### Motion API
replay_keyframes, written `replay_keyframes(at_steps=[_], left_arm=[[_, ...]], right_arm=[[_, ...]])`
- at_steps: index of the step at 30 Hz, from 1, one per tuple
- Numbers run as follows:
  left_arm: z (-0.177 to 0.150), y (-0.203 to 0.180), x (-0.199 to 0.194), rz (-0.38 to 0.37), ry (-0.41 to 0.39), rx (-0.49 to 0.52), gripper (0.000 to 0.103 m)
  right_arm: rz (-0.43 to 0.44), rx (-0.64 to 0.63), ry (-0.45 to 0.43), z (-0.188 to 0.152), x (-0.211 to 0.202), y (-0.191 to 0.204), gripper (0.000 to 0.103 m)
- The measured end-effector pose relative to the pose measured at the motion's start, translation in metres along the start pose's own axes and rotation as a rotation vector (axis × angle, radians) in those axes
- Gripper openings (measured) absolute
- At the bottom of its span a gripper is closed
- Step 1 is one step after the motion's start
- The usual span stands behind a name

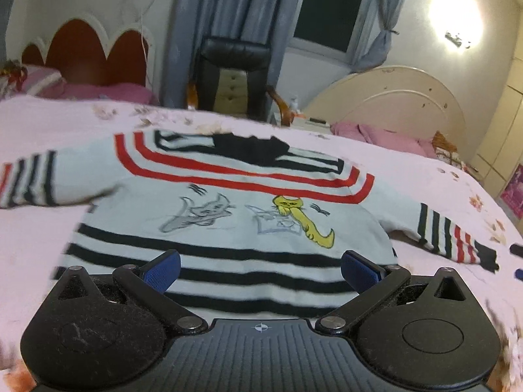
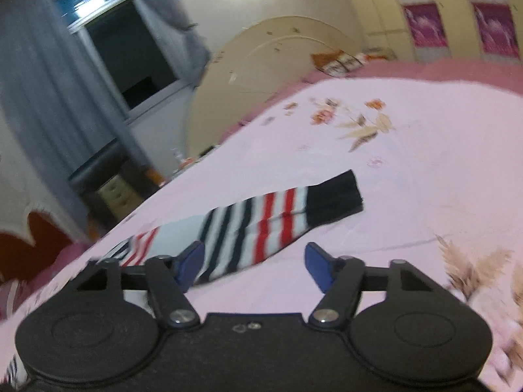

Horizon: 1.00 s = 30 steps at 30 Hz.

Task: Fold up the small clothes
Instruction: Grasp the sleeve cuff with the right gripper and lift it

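A small white sweater (image 1: 228, 225) with black and red stripes and two cat drawings lies flat on the pink bedspread (image 1: 65, 121), sleeves spread to both sides. My left gripper (image 1: 260, 269) is open and empty, just above the sweater's striped hem. In the right wrist view the sweater's right sleeve (image 2: 261, 225) with its black cuff lies stretched out on the bedspread (image 2: 408, 170). My right gripper (image 2: 255, 269) is open and empty, low over the sleeve, its left finger (image 2: 189, 263) beside the sleeve.
A black chair (image 1: 233, 72) and a small drawer unit stand beyond the bed's far edge. A cream headboard (image 1: 392, 98) with pink pillows is at the right, a red headboard (image 1: 88, 52) at the left. A window with grey curtains (image 2: 49, 98) is behind.
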<state>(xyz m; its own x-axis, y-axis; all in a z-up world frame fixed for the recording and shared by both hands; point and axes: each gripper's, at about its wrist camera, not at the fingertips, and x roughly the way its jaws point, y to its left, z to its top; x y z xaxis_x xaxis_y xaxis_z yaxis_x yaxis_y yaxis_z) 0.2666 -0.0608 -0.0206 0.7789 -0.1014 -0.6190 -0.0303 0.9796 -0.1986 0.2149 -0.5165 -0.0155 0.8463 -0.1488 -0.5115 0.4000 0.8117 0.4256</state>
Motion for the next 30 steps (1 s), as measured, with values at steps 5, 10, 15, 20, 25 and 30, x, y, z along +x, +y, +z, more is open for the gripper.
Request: replay_keyframes(at_steps=[5, 10, 15, 20, 25, 30], left_arm=[[0.007, -0.019, 0.055, 0.062, 0.071, 0.011, 0.103], [0.014, -0.033, 0.087, 0.118, 0.116, 0.006, 0.103], [0.019, -0.036, 0.105, 0.132, 0.149, 0.035, 0.103], [0.023, -0.026, 0.112, 0.163, 0.162, 0.029, 0.103], [0.028, -0.004, 0.115, 0.175, 0.188, 0.044, 0.103], [0.033, 0.029, 0.113, 0.195, 0.187, 0.056, 0.103]], right_arm=[[-0.028, 0.151, 0.039, 0.011, 0.067, -0.045, 0.049], [-0.034, 0.276, 0.073, 0.009, 0.096, -0.077, 0.049], [-0.006, 0.317, 0.07, 0.009, 0.108, -0.088, 0.047], [-0.009, 0.301, 0.067, 0.017, 0.118, -0.09, 0.034], [-0.041, 0.248, 0.065, 0.023, 0.125, -0.086, 0.009], [-0.053, 0.119, 0.04, 0.03, 0.124, -0.057, 0.008]])
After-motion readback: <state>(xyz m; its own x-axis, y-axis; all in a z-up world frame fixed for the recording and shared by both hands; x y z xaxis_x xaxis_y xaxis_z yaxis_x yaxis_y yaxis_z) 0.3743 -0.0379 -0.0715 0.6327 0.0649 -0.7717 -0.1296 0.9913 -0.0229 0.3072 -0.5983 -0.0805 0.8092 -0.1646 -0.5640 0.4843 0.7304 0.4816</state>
